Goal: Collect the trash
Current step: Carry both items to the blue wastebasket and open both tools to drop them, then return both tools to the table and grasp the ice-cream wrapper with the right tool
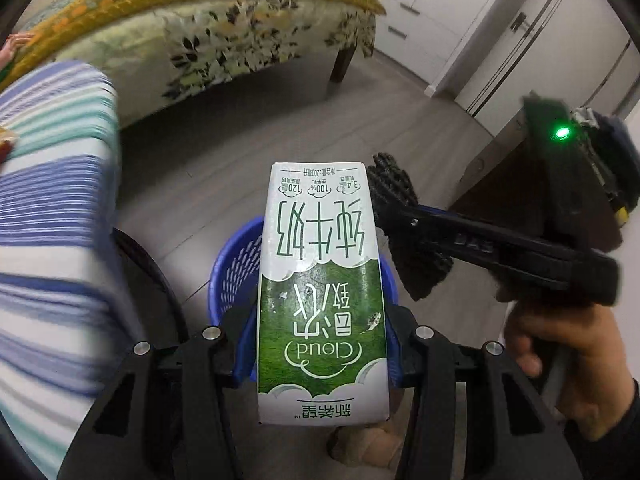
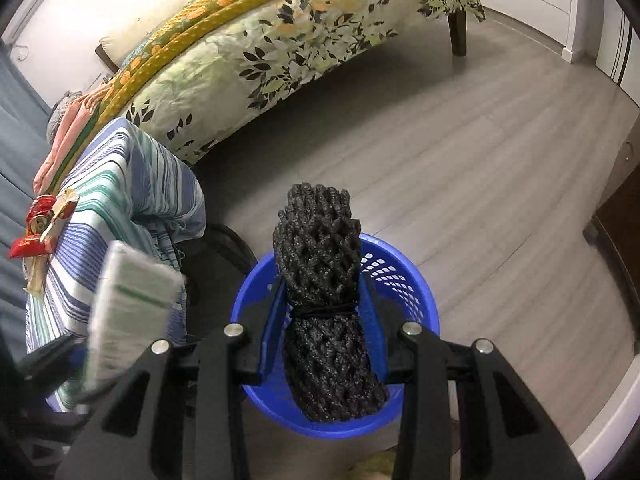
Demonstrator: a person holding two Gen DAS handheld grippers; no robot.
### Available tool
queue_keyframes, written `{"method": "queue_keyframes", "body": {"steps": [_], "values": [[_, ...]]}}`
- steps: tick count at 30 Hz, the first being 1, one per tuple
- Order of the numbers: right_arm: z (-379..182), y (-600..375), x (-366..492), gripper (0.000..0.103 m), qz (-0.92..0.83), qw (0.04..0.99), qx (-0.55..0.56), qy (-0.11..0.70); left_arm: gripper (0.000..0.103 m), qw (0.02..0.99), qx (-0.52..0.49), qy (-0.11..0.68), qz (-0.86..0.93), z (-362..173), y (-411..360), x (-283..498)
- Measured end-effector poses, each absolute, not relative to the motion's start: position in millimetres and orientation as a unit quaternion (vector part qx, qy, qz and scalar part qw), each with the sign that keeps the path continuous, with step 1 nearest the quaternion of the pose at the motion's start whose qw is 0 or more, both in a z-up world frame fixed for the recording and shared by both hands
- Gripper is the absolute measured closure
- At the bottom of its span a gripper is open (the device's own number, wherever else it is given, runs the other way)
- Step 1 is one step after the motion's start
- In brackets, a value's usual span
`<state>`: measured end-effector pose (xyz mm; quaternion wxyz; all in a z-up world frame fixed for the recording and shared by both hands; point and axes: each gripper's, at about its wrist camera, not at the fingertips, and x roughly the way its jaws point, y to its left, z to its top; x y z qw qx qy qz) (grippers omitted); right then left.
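Mid-task: L claw (image 1: 320,360) pinching a milk carton (image 1: 320,292), R claw (image 2: 324,344) pinching a black foam net bundle (image 2: 320,280) tied w/ a band — both held above the blue basket (image 2: 400,280), neither dropped in yet. Basket inside looks empty, though mostly hidden; a red can (image 2: 38,214) and wrappers (image 2: 28,248) lie on the striped-cloth worktop (image 2: 132,168), so more is left. Carton text, upside down: "Cloud", "纯牛奶", "新希望", "100%", "120", "3.4".
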<state>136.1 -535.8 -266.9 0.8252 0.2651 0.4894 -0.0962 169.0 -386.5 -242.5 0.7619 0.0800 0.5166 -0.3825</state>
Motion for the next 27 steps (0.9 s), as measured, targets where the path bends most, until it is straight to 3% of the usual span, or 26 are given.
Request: {"method": "queue_keyframes", "body": {"steps": [5, 6, 7, 9, 14, 18, 27], "values": [[-273.3, -546.5, 138.9, 0.063, -0.104, 0.820, 0.282, 0.487, 0.053, 0.756, 0.093, 0.528, -0.376, -272.3, -405.7, 177.4], [-273.9, -548.5, 138.8, 0.056, -0.103, 0.819, 0.288, 0.485, 0.053, 0.755, 0.095, 0.529, -0.375, -274.0, -407.0, 176.5], [-274.8, -550.6, 138.6, 0.039, -0.105, 0.818, 0.297, 0.482, 0.051, 0.757, 0.097, 0.528, -0.372, -279.3, -410.5, 180.0], [-275.6, -552.9, 137.7, 0.030, -0.108, 0.816, 0.307, 0.477, 0.032, 0.758, 0.100, 0.528, -0.369, -284.9, -414.3, 181.9], [-266.8, -554.6, 136.9, 0.026, -0.120, 0.821, 0.304, 0.467, 0.019, 0.774, 0.083, 0.509, -0.368, -268.1, -409.6, 182.3], [-243.4, -551.5, 134.3, 0.015, -0.152, 0.843, 0.270, 0.439, 0.016, 0.789, 0.062, 0.479, -0.380, -234.4, -394.6, 170.0], [-174.0, -507.1, 127.1, 0.012, -0.184, 0.910, 0.165, 0.333, 0.009, 0.831, 0.042, 0.405, -0.380, -152.1, -310.4, 126.3]]}}
